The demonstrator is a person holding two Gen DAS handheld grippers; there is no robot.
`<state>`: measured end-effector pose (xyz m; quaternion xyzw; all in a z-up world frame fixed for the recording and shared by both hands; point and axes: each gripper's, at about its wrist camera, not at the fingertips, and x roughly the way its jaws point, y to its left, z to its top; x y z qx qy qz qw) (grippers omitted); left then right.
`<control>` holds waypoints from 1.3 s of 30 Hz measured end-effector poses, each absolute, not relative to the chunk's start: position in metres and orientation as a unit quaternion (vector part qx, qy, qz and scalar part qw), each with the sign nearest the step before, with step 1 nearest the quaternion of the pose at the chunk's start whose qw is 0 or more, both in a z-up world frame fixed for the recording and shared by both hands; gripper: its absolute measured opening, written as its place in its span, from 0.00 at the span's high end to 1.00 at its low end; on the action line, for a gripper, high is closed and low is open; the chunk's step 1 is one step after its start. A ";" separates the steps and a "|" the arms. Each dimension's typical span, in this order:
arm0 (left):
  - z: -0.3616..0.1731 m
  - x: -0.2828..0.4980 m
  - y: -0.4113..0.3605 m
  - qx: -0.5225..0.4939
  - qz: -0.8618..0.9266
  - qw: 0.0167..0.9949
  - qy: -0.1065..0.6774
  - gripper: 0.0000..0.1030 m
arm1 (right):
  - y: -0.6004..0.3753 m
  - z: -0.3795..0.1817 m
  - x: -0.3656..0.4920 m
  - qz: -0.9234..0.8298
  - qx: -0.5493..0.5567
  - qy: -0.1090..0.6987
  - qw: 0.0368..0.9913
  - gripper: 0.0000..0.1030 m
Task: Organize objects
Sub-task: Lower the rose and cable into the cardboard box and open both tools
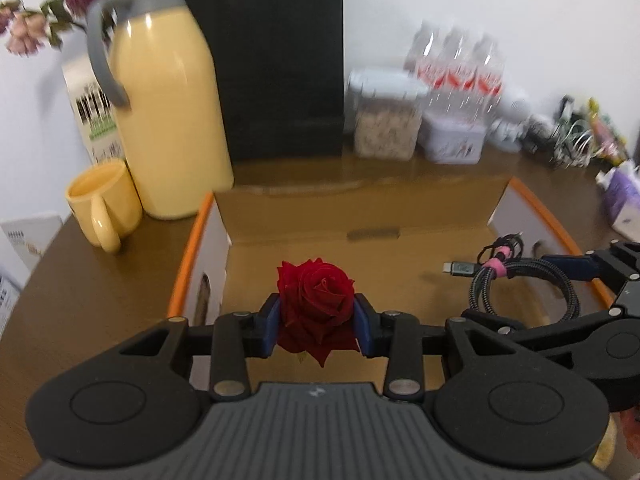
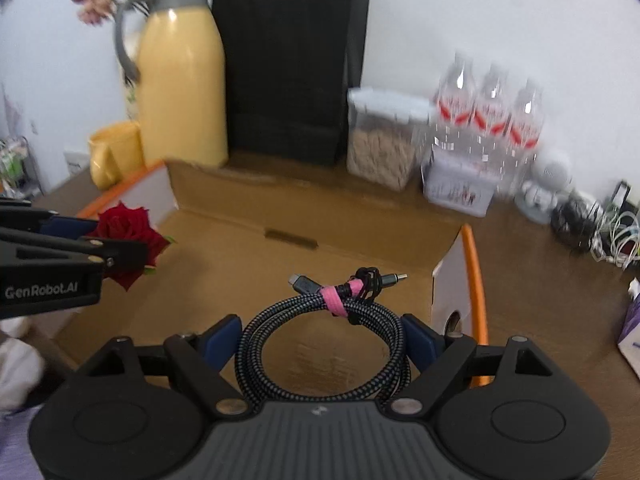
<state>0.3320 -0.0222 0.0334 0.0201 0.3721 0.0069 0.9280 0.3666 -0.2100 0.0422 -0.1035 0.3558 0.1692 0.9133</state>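
Left wrist view, frame centre: my left gripper (image 1: 318,326) pinches a red rose (image 1: 316,300) above the open cardboard box (image 1: 360,216). My right gripper (image 2: 322,340) clamps a coiled cable (image 2: 320,344) at lower centre. Risk: squeezing harder could crush petals; the cable's loose plugs could snag the box wall.

The left gripper (image 1: 318,322) is held level, its blue pads (image 1: 271,322) pressed against a rose (image 1: 316,300) from both sides. The right gripper (image 2: 322,340) is held beside it, to its right, with its pads (image 2: 222,340) spread wider and set against the outer edges of a coiled cable (image 2: 320,344).
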 end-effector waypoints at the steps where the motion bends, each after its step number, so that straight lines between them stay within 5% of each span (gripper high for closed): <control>1: 0.028 0.337 -0.022 0.020 0.008 0.924 0.381 0.63 | -0.209 0.037 0.372 0.168 -0.103 0.365 0.910 0.18; 13: -0.006 0.359 -0.026 0.034 0.015 0.903 0.428 0.59 | -0.205 0.016 0.387 0.179 -0.109 0.407 0.889 0.16; 16: -0.004 0.357 -0.026 0.035 0.014 0.905 0.424 0.51 | -0.204 0.016 0.387 0.180 -0.112 0.410 0.887 0.15; 20: 0.007 0.350 -0.024 0.032 0.019 0.914 0.404 0.19 | -0.205 0.021 0.383 0.182 -0.111 0.403 0.890 0.00; 24: 0.023 0.337 -0.020 0.027 0.023 0.927 0.373 0.00 | -0.210 0.032 0.376 0.182 -0.106 0.388 0.897 0.00; 39: 0.076 0.237 0.016 -0.019 0.023 0.967 0.251 0.00 | -0.247 0.094 0.268 0.191 -0.102 0.251 0.944 0.00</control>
